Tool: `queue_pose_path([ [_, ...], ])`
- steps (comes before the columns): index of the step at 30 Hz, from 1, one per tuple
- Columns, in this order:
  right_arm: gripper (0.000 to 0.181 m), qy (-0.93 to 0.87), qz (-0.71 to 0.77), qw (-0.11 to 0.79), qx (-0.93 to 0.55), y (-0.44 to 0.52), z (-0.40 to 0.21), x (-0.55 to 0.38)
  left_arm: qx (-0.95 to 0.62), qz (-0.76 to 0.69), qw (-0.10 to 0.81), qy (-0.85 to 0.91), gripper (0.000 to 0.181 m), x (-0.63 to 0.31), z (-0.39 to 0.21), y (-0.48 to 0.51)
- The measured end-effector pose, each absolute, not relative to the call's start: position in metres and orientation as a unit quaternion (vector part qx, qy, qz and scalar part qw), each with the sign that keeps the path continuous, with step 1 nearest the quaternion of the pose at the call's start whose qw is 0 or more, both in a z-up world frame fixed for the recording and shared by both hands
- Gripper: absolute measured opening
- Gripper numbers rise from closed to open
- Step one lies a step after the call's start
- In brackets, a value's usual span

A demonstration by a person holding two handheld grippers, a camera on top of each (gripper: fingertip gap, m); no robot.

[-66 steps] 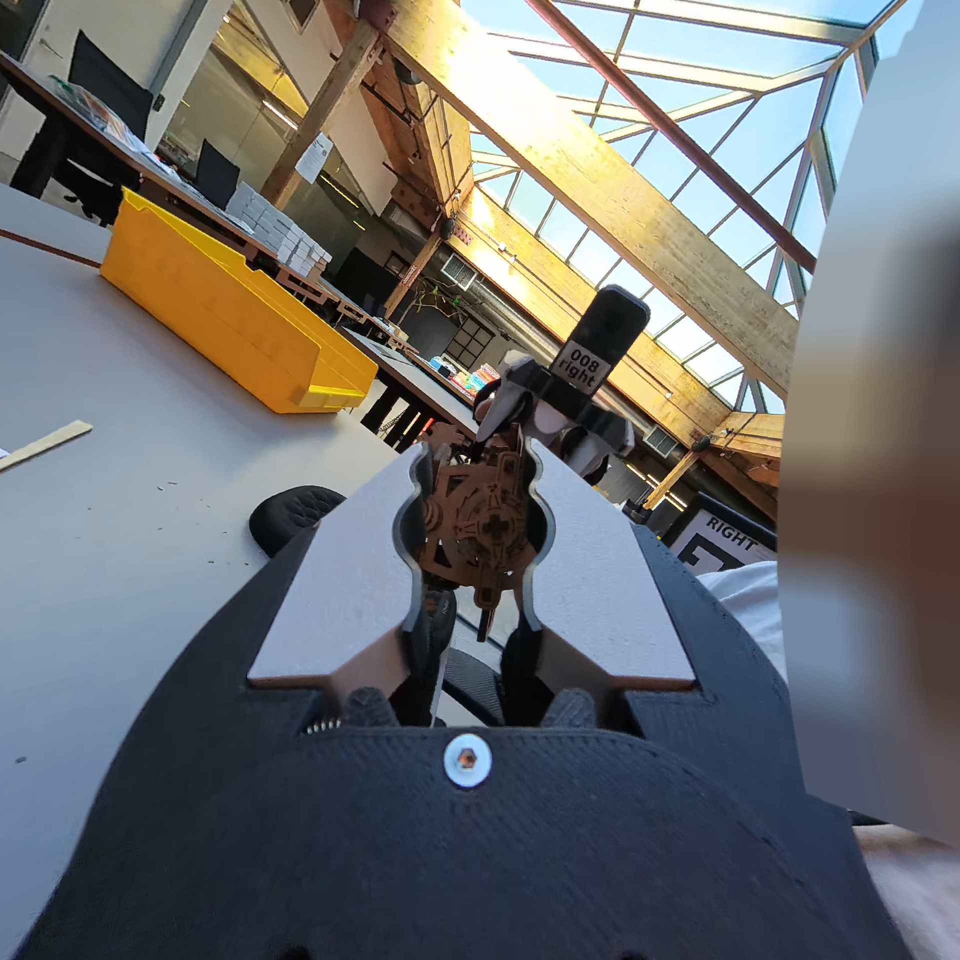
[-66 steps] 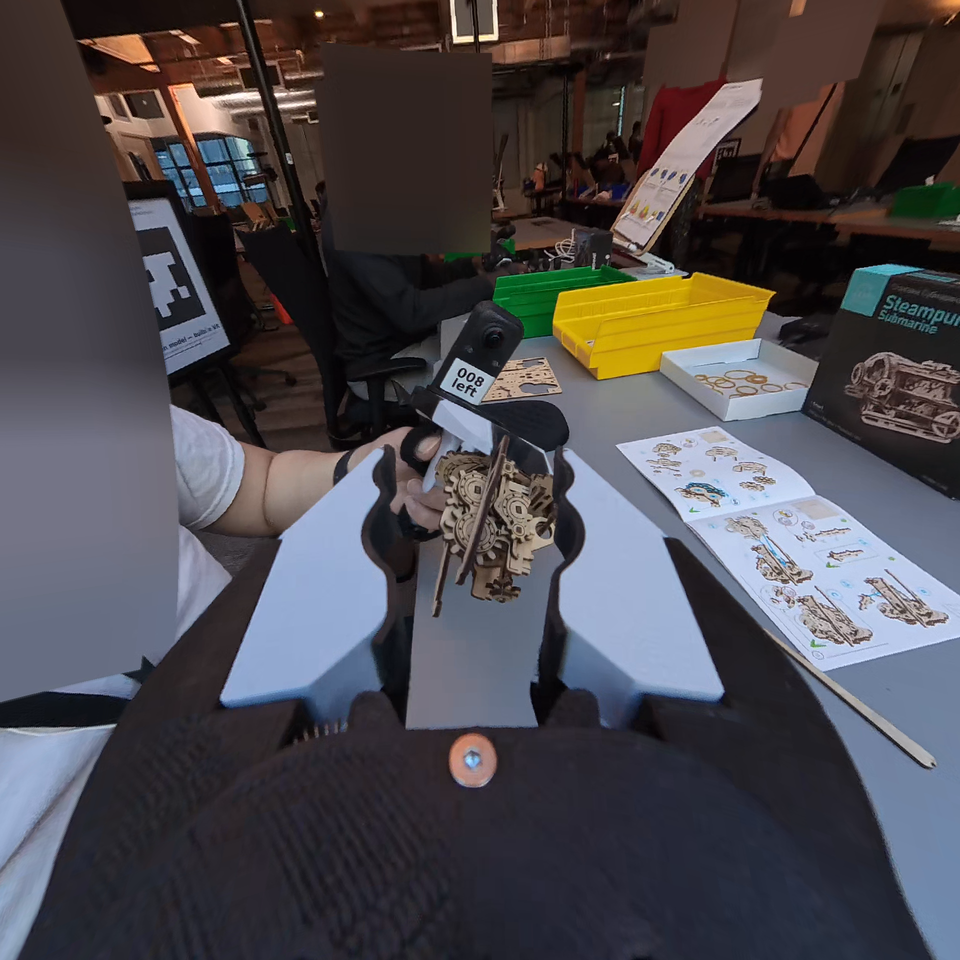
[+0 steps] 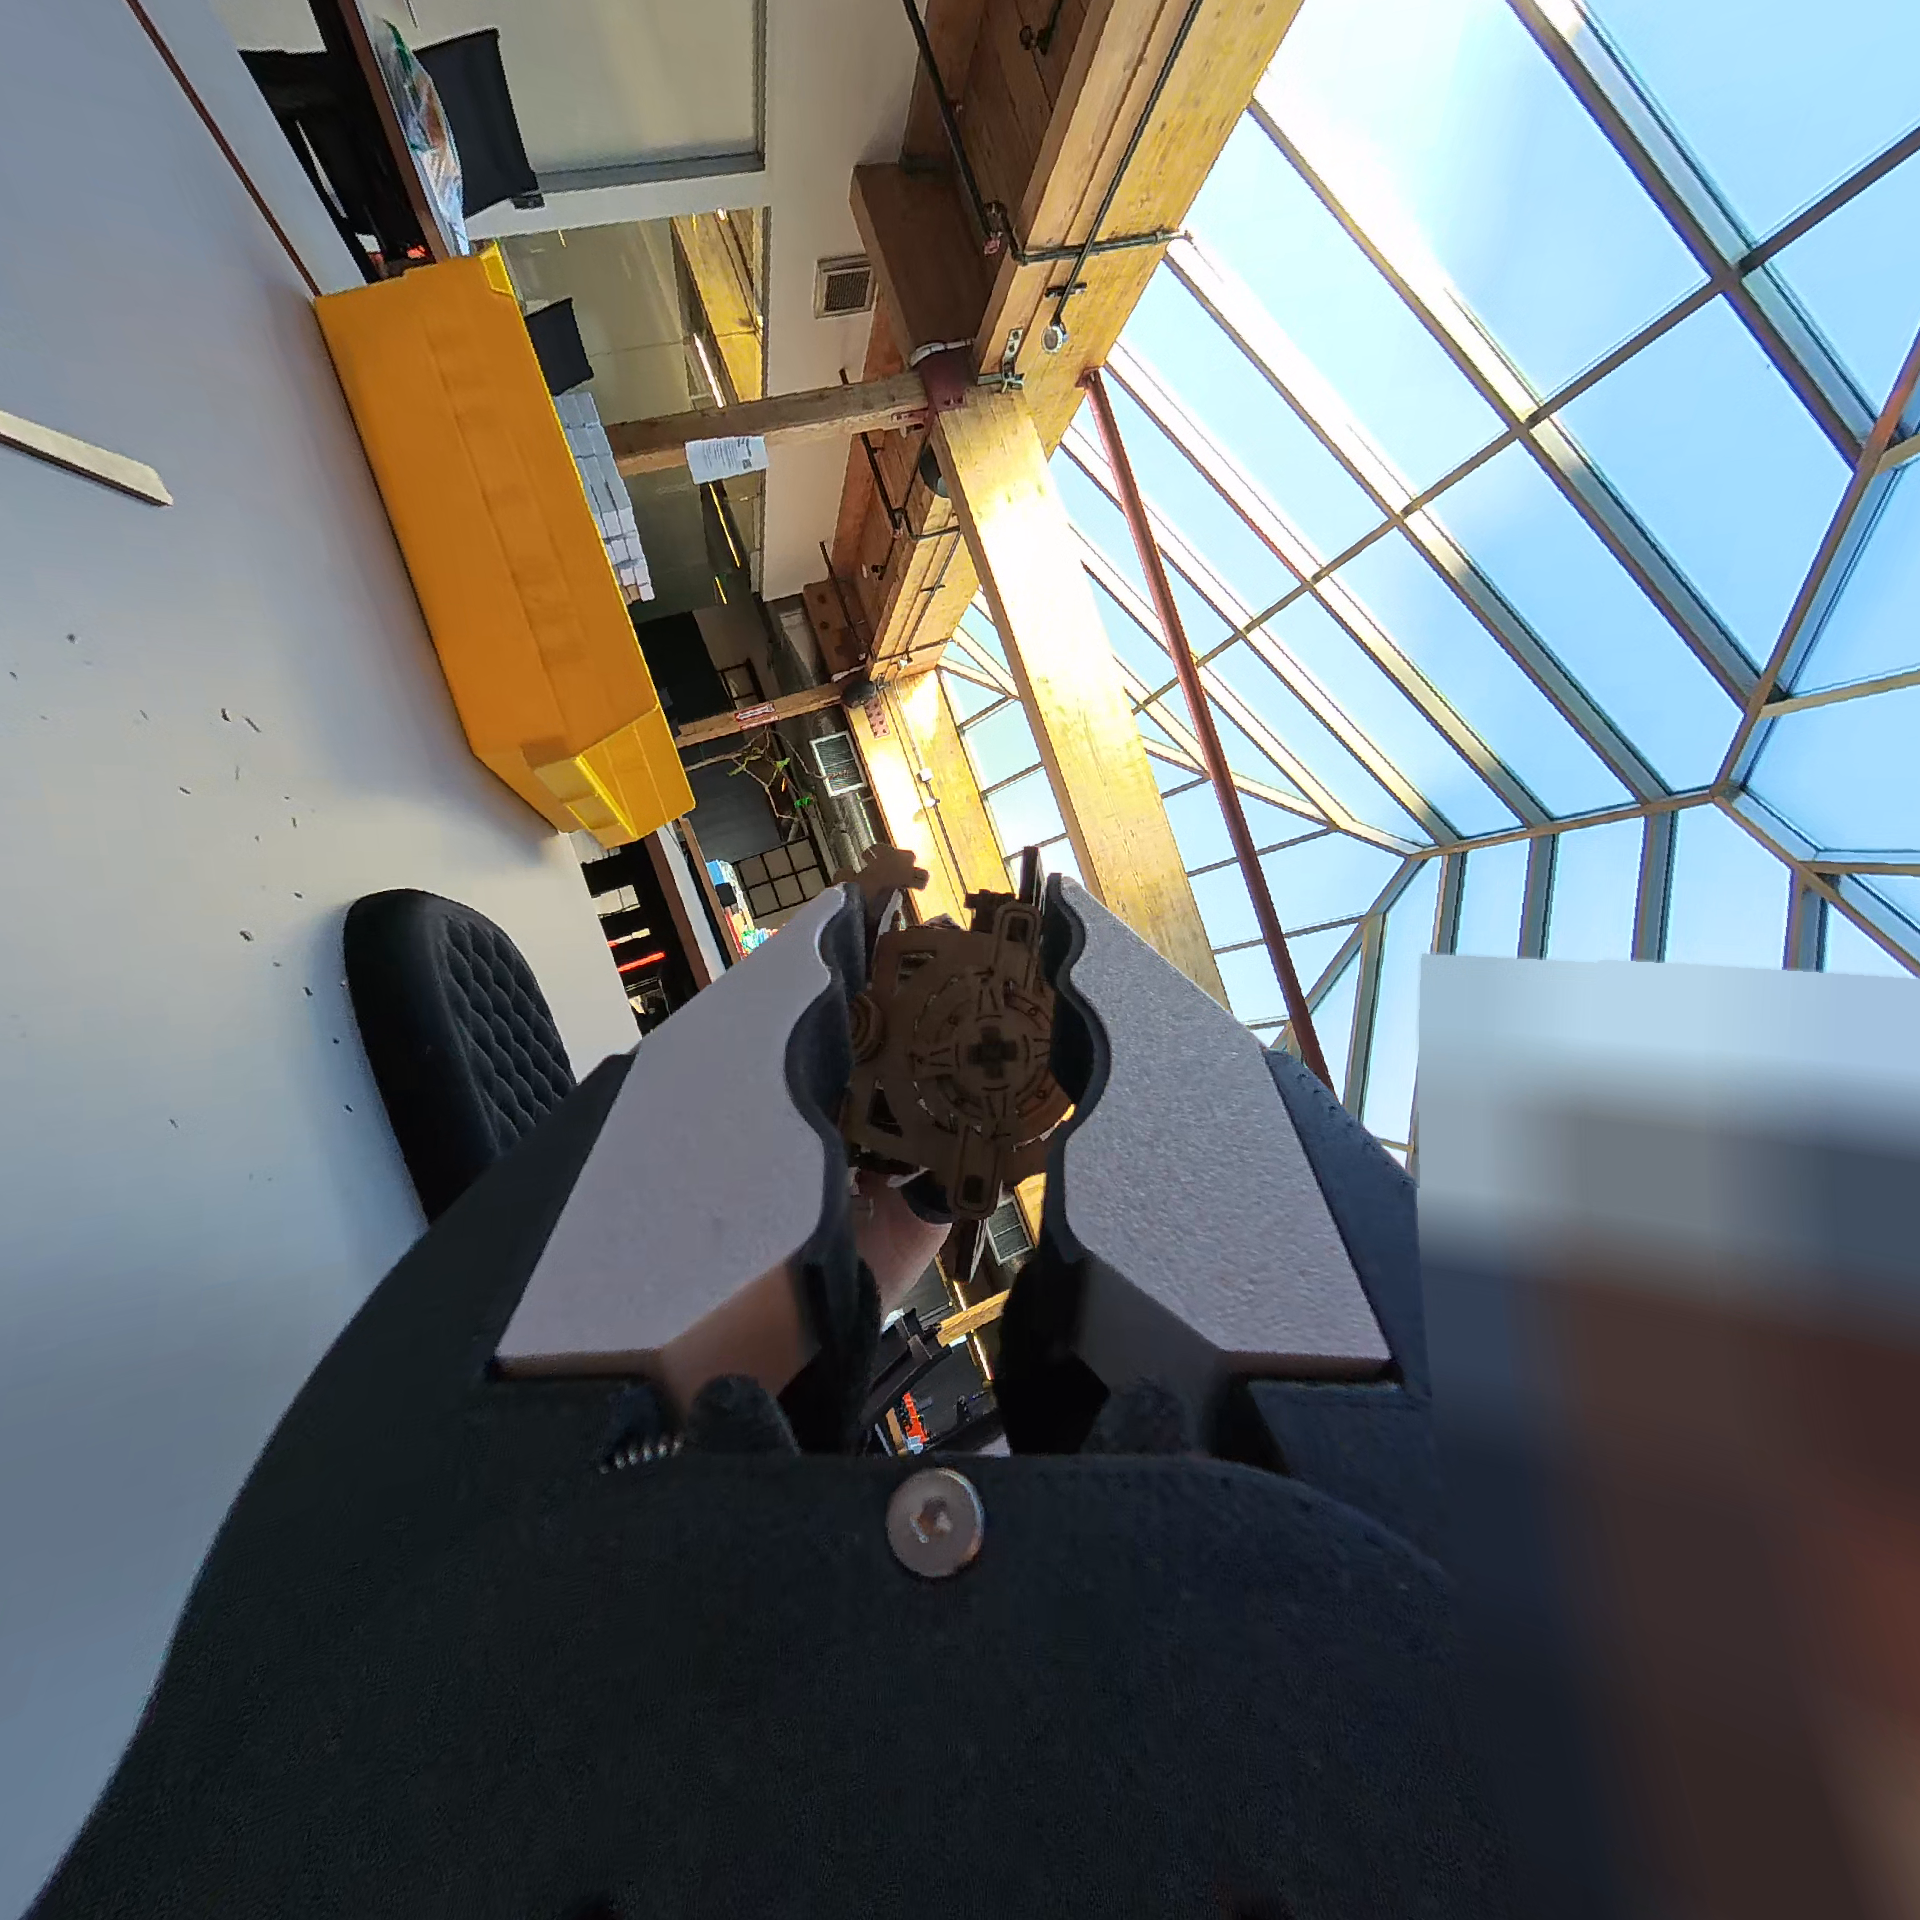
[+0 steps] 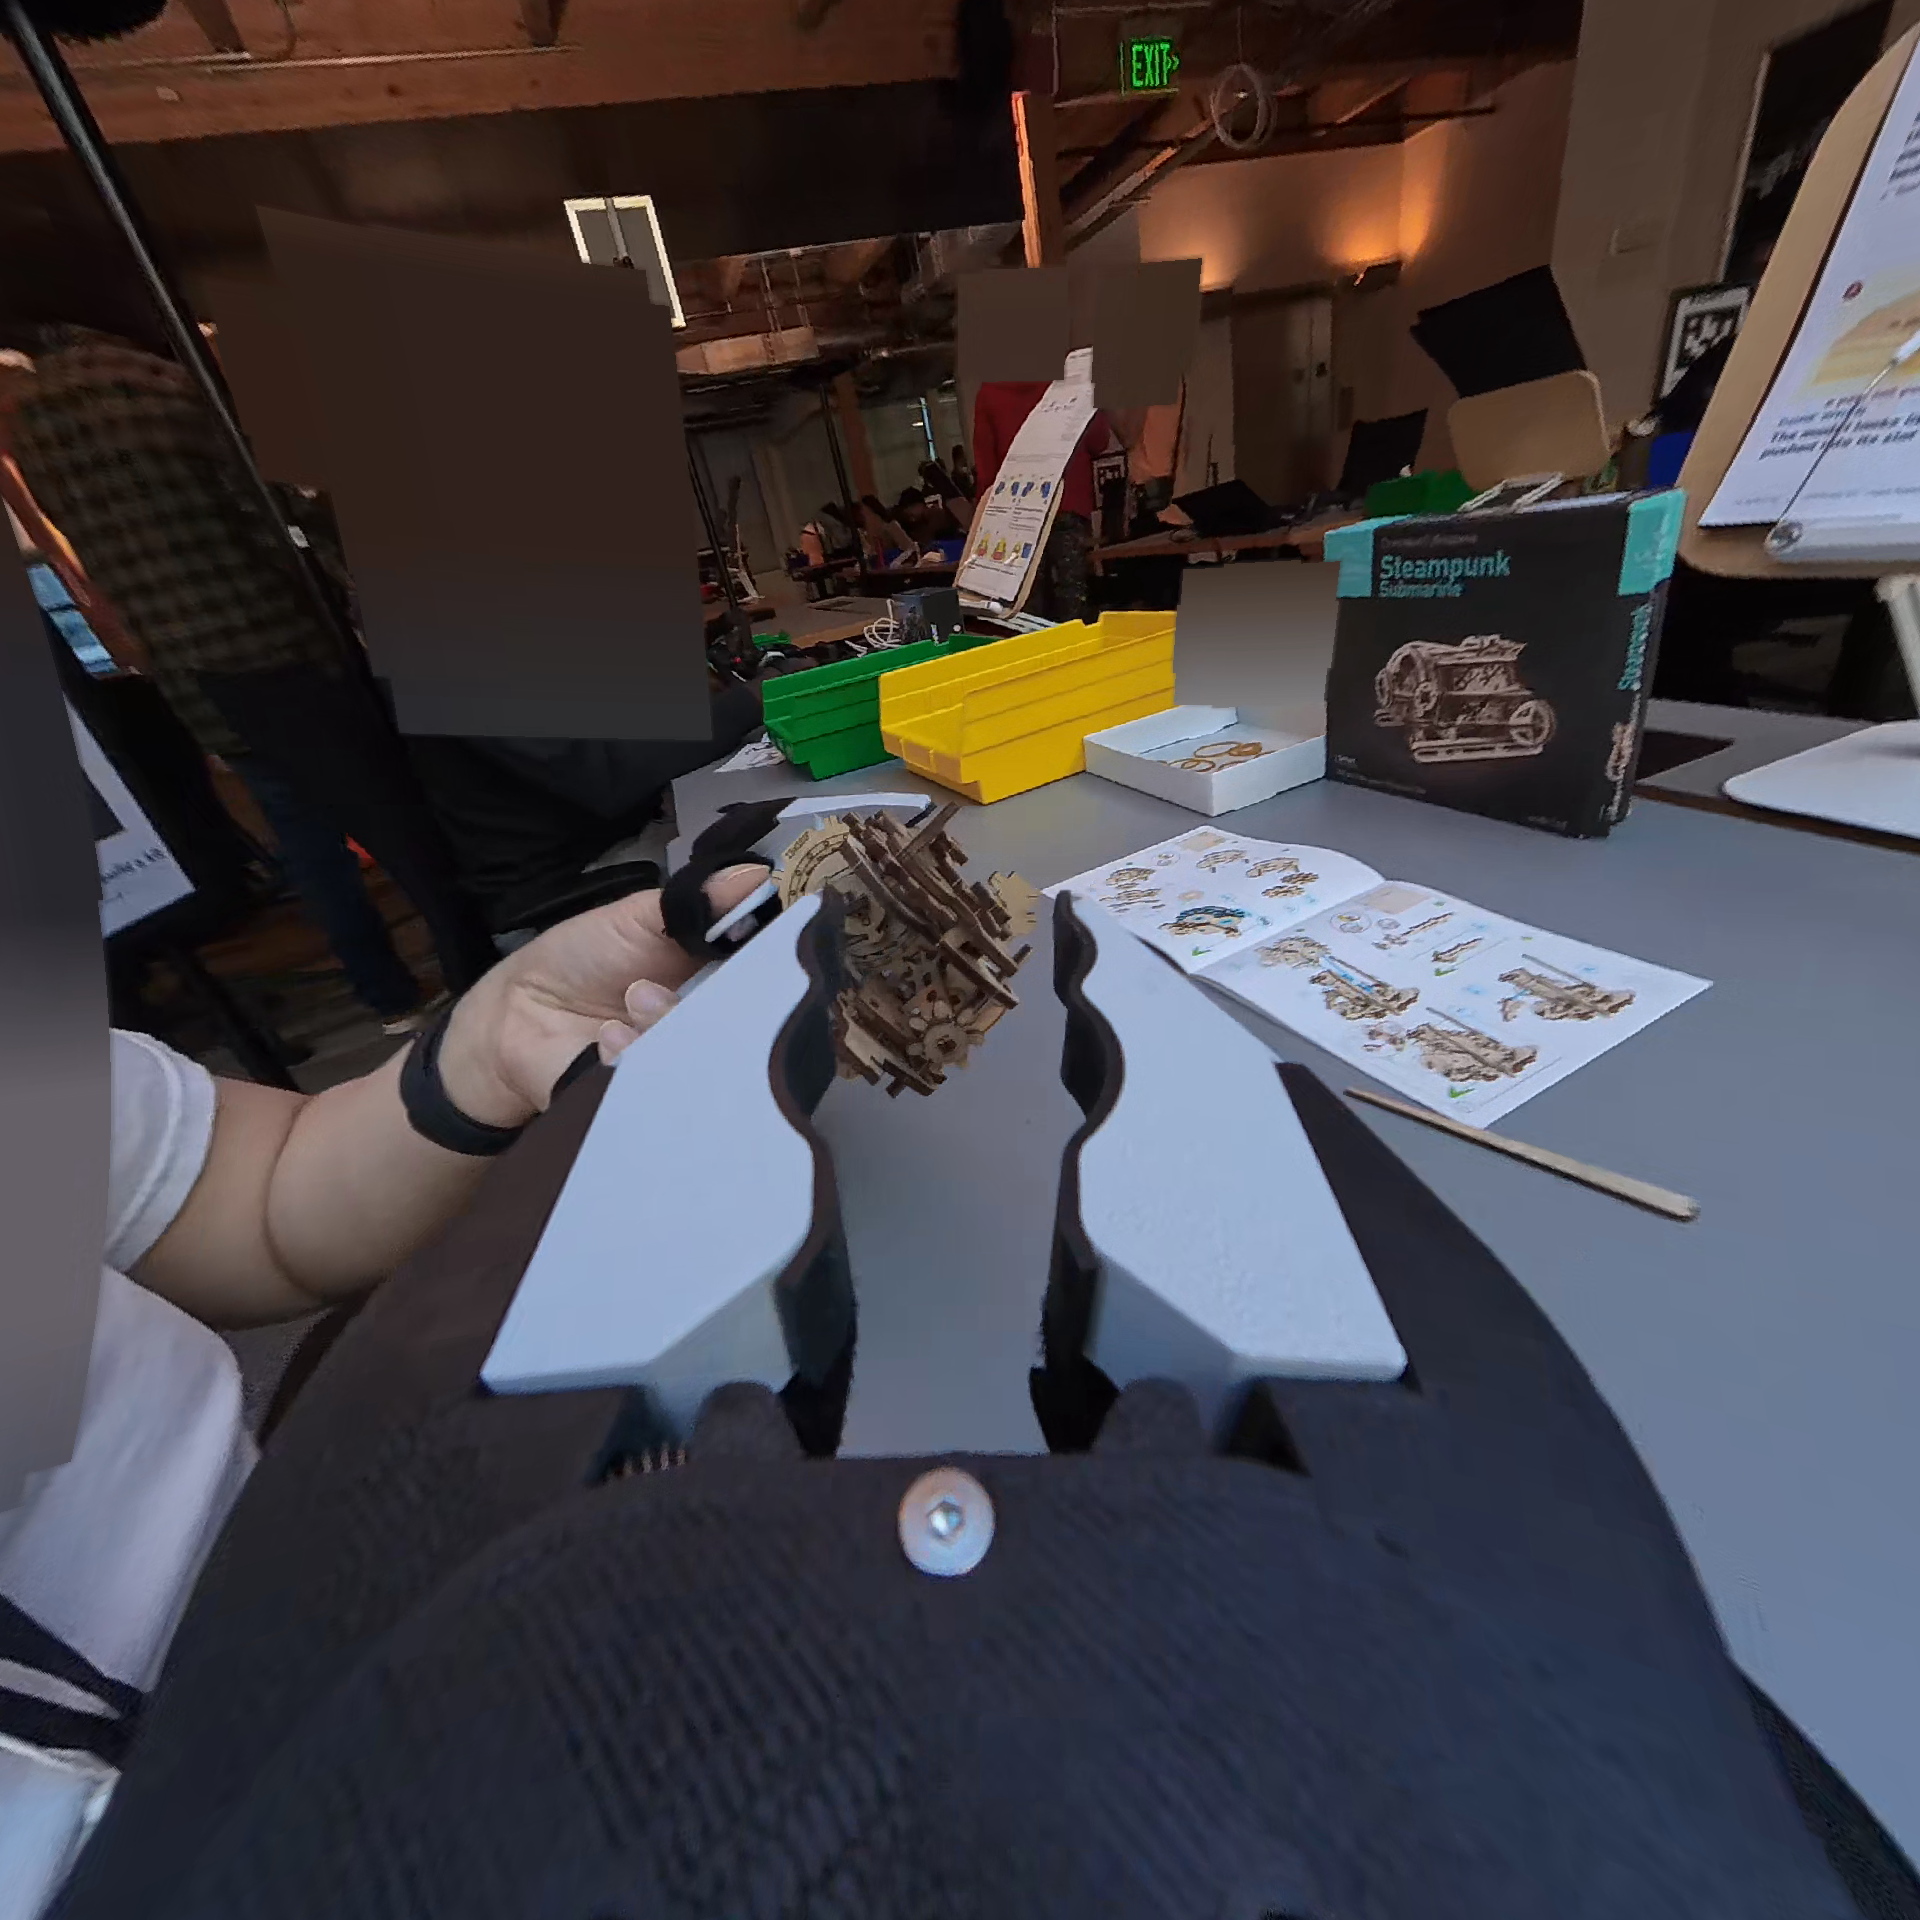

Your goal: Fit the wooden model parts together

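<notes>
The wooden model point(image 3: 961, 1049) sits clamped between the fingers of your left gripper point(image 3: 951, 997), a round geared face turned toward that camera and small notched pieces sticking out past the fingertips. In the right wrist view the same model point(image 4: 920, 961) hangs above the grey surface point(image 4: 1714, 1299), just ahead of the fingers of your right gripper point(image 4: 940, 920); those fingers stand apart with nothing between them, the model's edge just beyond the left fingertip, and whether it touches that tip cannot be told. Your left hand point(image 4: 561, 1003) holds the other gripper to the left of these fingers. Right of the fingers an open instruction booklet point(image 4: 1382, 966) lies flat, with a thin wooden stick point(image 4: 1522, 1151) just beside its near edge. Farther ahead stand a yellow bin point(image 4: 1023, 691), a green bin point(image 4: 842, 696) touching its left side, a shallow white tray point(image 4: 1195, 764) and a dark kit box point(image 4: 1496, 665).
</notes>
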State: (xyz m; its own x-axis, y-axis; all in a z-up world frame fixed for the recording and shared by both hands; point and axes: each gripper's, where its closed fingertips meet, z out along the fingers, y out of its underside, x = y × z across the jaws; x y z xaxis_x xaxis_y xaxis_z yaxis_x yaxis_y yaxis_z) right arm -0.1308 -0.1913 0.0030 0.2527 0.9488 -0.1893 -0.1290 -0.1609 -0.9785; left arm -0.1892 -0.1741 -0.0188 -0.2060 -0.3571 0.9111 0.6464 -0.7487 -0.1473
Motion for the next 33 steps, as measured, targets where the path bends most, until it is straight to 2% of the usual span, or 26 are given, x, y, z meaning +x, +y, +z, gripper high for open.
queue_pose_path([
  [6,0.068,-0.286,0.605,0.424,-0.610,-0.192,-0.010,-0.141,-0.531,-0.750,0.376,-0.119,0.032,-0.191,-0.015,-0.173],
  [9,0.073,-0.252,0.645,0.370,-0.619,-0.193,-0.014,-0.147,-0.523,-0.743,0.403,-0.110,0.032,-0.193,-0.011,-0.173],
  [13,0.089,-0.252,0.637,0.349,-0.640,-0.193,-0.020,-0.157,-0.521,-0.722,0.445,-0.094,0.032,-0.193,-0.009,-0.174],
  [25,0.097,-0.243,0.646,0.347,-0.634,-0.197,-0.007,-0.172,-0.501,-0.624,0.600,0.005,0.032,-0.186,0.014,-0.197],
  [33,0.086,-0.277,0.635,0.392,-0.605,-0.207,0.008,-0.173,-0.471,-0.602,0.643,0.052,0.032,-0.179,0.028,-0.216],
])
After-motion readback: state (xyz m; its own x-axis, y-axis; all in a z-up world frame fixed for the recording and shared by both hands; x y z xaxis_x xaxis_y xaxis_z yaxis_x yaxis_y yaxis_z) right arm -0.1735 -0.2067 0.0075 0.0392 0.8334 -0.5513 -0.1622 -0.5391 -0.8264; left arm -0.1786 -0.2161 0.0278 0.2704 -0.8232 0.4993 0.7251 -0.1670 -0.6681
